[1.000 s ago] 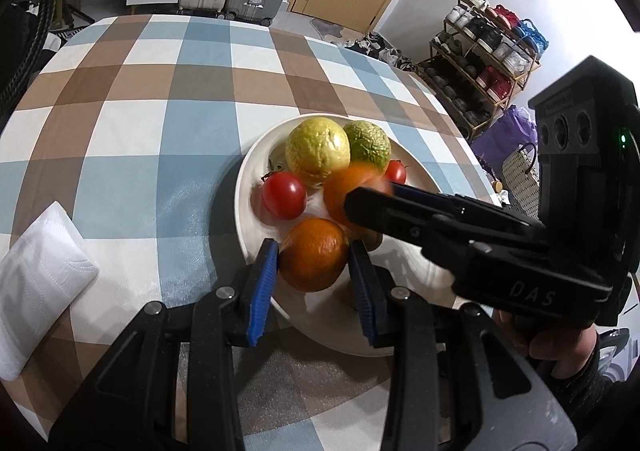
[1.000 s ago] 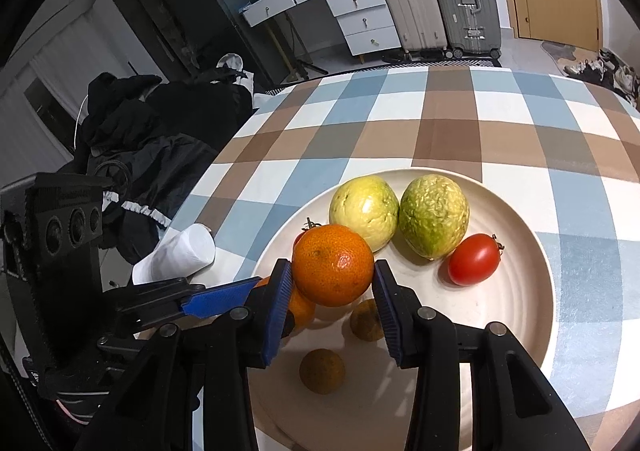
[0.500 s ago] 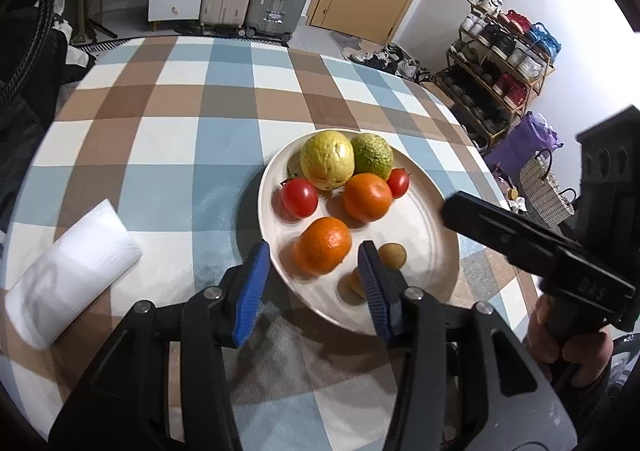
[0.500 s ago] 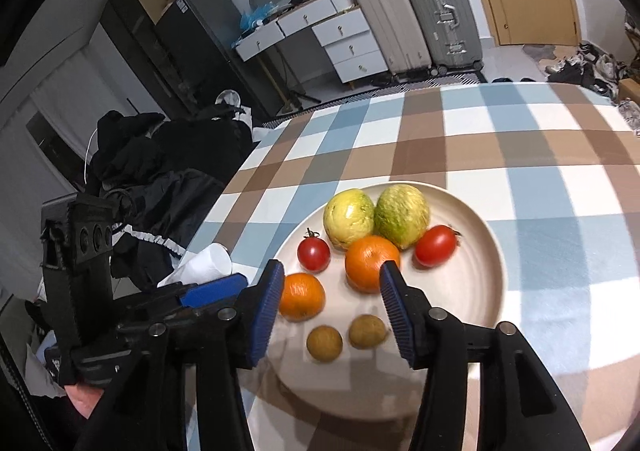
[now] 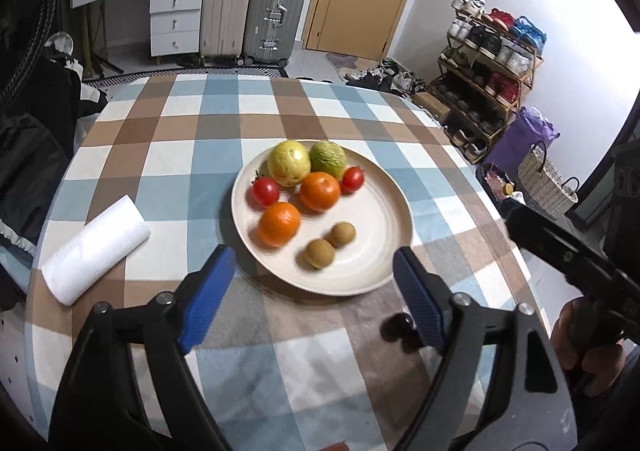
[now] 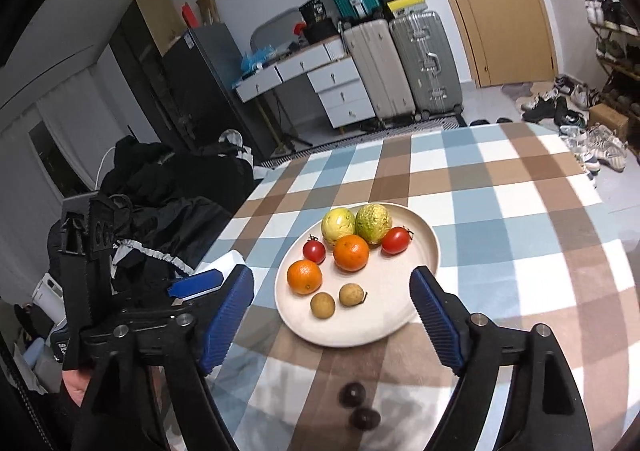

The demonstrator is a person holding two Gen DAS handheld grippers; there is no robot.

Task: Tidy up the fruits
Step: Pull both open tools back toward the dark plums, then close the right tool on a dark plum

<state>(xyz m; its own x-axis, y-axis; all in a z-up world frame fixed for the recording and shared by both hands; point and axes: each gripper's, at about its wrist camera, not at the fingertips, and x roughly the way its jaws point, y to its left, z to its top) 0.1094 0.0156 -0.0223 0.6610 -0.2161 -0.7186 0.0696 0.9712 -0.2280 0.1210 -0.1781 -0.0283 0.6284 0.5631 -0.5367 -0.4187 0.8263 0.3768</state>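
Observation:
A cream plate on the checked tablecloth holds two oranges, two tomatoes, a yellow fruit, a green fruit and two small brown fruits. My left gripper is open and empty, raised above the plate's near edge. My right gripper is open and empty, also raised above the plate's near side. Two dark round fruits lie on the cloth nearer than the plate.
A white paper roll lies on the cloth left of the plate. Dark clothing is piled beyond the table's left edge. Suitcases and a shoe rack stand in the room behind.
Both grippers let go of their oranges on the plate, opened wide, and pulled up and back from the plate.

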